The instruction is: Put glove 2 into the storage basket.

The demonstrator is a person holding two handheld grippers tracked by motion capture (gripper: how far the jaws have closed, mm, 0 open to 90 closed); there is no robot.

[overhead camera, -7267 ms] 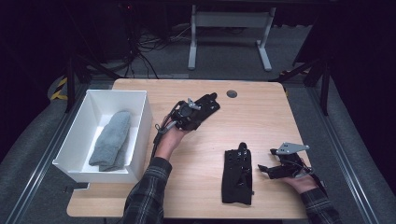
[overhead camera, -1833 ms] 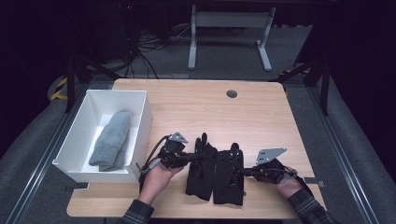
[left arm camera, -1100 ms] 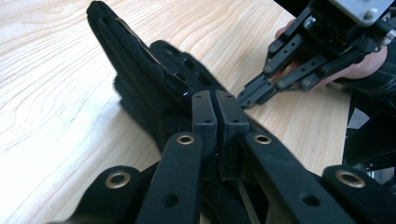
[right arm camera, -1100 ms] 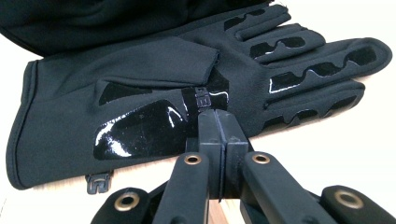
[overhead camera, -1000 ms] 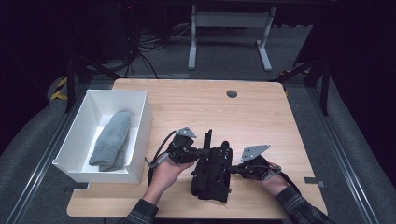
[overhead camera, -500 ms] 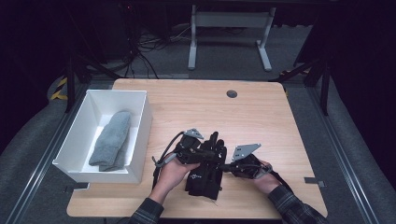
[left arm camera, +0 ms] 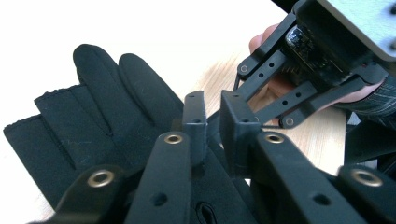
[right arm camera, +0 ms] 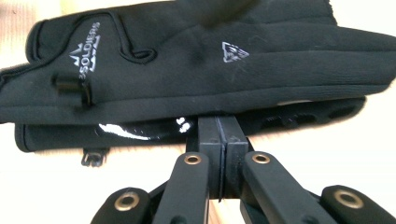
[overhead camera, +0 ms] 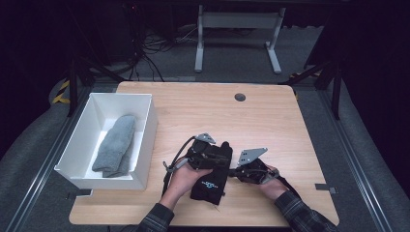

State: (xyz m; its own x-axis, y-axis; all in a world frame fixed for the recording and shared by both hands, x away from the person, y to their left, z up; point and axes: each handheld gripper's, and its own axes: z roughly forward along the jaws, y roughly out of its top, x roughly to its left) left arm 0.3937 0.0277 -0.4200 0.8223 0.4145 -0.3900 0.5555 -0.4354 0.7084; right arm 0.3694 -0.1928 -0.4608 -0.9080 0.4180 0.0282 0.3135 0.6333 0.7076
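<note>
**Two black gloves stacked near the front of the desk**

A pair of black gloves (overhead camera: 211, 176) lay one on top of the other in the lower middle of the high view, on the wooden desk (overhead camera: 270, 121), fingers pointing toward the far edge. The left gripper (overhead camera: 212, 155) sat over the finger end of the stack. In the left gripper view its jaws stood a narrow gap apart above the glove fingers (left arm camera: 107, 102), having just eased open a little; I could not tell whether any cloth was caught between them. The right gripper (overhead camera: 238, 170) came in from the right side of the stack. In the right gripper view its jaws were pressed tight together at the edge of the lower glove (right arm camera: 140, 128), just under the top glove (right arm camera: 210, 60) with its white logo; whether they pinched any fabric I could not make out.

At the left of the high view a white box (overhead camera: 145, 140) held a grey sock (overhead camera: 116, 145).
</note>
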